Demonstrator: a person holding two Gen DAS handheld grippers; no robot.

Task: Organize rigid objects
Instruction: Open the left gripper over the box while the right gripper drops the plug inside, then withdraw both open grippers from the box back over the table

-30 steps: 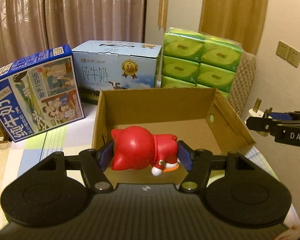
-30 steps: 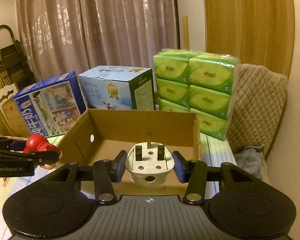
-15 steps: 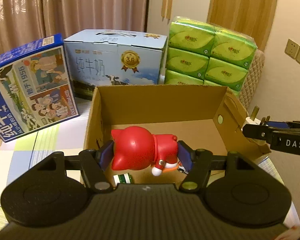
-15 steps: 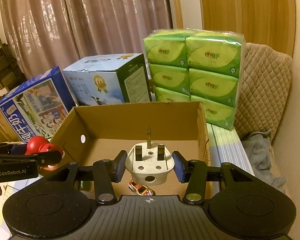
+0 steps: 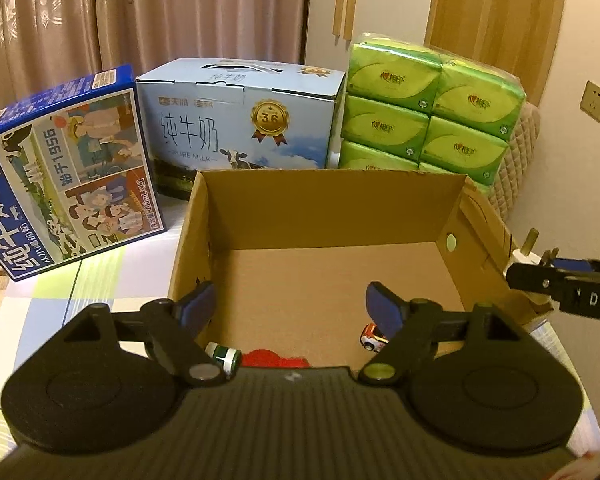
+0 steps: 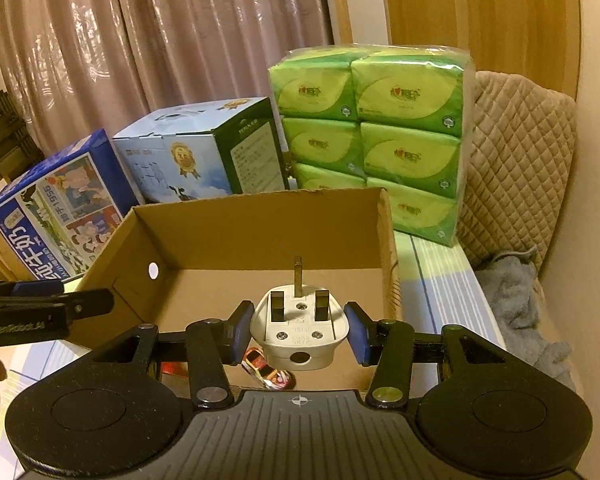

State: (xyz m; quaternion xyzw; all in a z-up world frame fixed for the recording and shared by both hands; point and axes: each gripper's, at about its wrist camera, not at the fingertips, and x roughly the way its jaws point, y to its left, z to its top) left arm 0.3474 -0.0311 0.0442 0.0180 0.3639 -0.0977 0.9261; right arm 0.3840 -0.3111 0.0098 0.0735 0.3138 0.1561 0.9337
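The left gripper [image 5: 290, 306] gapes over the brown cardboard box [image 5: 332, 200]; the red toy figure [image 5: 274, 359] lies below its jaws. The right gripper [image 6: 298, 332] clamps the white 3-pin plug [image 6: 299, 330] — the next move, I judge, is releasing it into the box.

Plain brown cardboard is seen on the box [image 5: 332, 204]; a white plug [image 6: 299, 328] with dark pins is framed by blue pads [image 6: 242, 334]. A red figure [image 5: 274, 360], a green-and-white bottle [image 5: 224, 356] and a red-white toy car [image 5: 372, 336] are glimpsed. Green tissue packs [image 6: 372, 136] and blue milk cartons [image 5: 68, 176] are shown behind, over a pastel checked cloth [image 5: 100, 280].
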